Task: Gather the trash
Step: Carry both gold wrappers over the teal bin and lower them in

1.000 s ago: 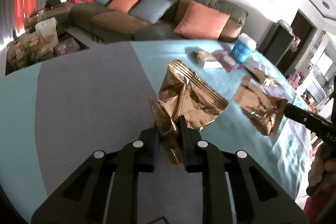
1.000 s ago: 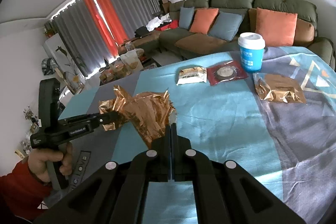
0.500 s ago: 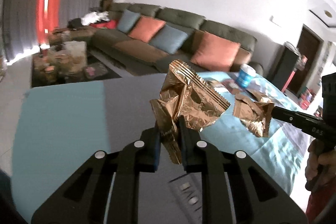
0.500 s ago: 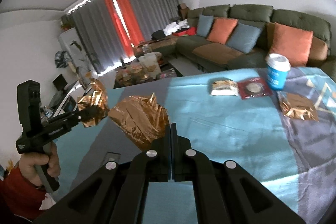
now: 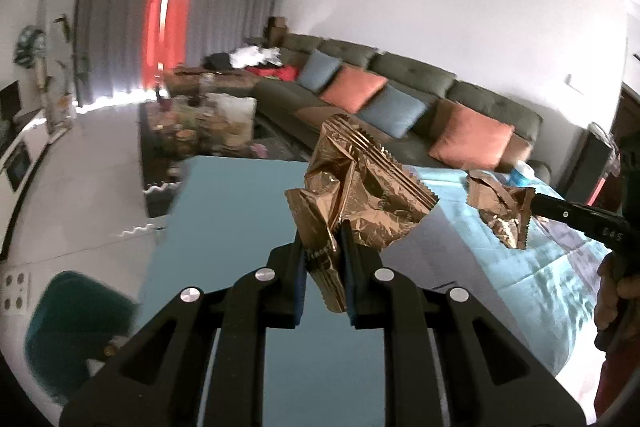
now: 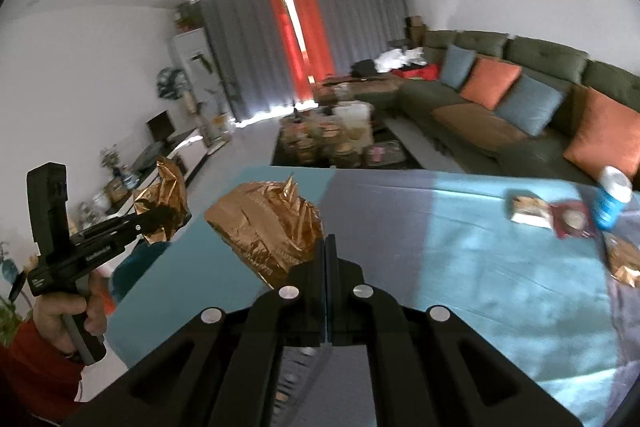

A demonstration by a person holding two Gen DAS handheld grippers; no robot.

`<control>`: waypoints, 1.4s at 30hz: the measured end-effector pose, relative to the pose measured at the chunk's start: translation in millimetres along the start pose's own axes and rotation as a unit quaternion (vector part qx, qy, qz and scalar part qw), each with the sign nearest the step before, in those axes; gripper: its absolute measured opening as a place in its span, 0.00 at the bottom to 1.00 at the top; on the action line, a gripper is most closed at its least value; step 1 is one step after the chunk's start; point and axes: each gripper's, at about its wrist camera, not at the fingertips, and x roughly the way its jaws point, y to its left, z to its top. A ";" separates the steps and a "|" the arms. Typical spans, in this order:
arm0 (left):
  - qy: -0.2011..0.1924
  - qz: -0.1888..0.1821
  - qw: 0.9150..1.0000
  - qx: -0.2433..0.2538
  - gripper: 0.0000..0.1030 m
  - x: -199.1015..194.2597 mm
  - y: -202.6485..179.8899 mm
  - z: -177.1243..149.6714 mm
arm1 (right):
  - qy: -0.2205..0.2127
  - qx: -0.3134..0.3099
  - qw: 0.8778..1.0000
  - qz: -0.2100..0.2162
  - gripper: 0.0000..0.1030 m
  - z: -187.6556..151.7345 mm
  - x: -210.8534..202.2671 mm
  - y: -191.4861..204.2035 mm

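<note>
Both hands are swinging away from the table now, and compared with a second back the view is turning off the sofa and toward the curtains and the table's left end. On the table's far right, a white packet, a red packet and a blue cup are still lying there for another trip. The left gripper is pinching a crumpled gold wrapper above the table edge. The right gripper, fingers pressed tight together, is clamping its own gold wrapper. Looks like they're heading for a bin somewhere off the left end, probably.
</note>
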 end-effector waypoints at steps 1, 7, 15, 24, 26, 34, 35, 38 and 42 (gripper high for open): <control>-0.004 0.010 1.000 -0.005 0.15 -10.6 10.0 -1.8 | 0.002 -0.006 1.000 0.009 0.00 2.0 5.5 9.8; -0.026 0.069 0.997 -0.032 0.15 -61.1 67.4 -10.1 | 0.016 -0.039 0.997 0.059 0.00 11.7 38.9 65.8; -0.038 0.135 0.988 -0.068 0.15 -114.1 136.4 -28.1 | 0.034 -0.077 0.990 0.112 0.00 23.2 73.4 134.5; -0.031 0.184 0.978 -0.099 0.15 -155.3 198.9 -52.9 | 0.061 -0.119 0.978 0.158 0.00 31.4 113.7 200.0; -0.027 0.189 0.976 -0.105 0.15 -161.0 210.4 -59.7 | 0.070 -0.124 0.976 0.167 0.00 31.3 122.6 211.4; 0.005 0.213 0.968 -0.129 0.15 -158.8 245.4 -84.6 | 0.103 -0.152 0.967 0.174 0.00 25.6 164.1 249.7; 0.009 0.214 0.968 -0.132 0.15 -155.6 245.9 -87.7 | 0.109 -0.154 0.966 0.175 0.00 24.2 170.3 254.0; 0.029 0.221 0.965 -0.140 0.15 -138.6 251.3 -93.6 | 0.126 -0.167 0.963 0.170 0.00 20.8 188.0 266.4; 0.059 0.235 0.959 -0.146 0.15 -116.9 260.6 -105.6 | 0.147 -0.189 0.957 0.165 0.00 14.3 208.6 285.1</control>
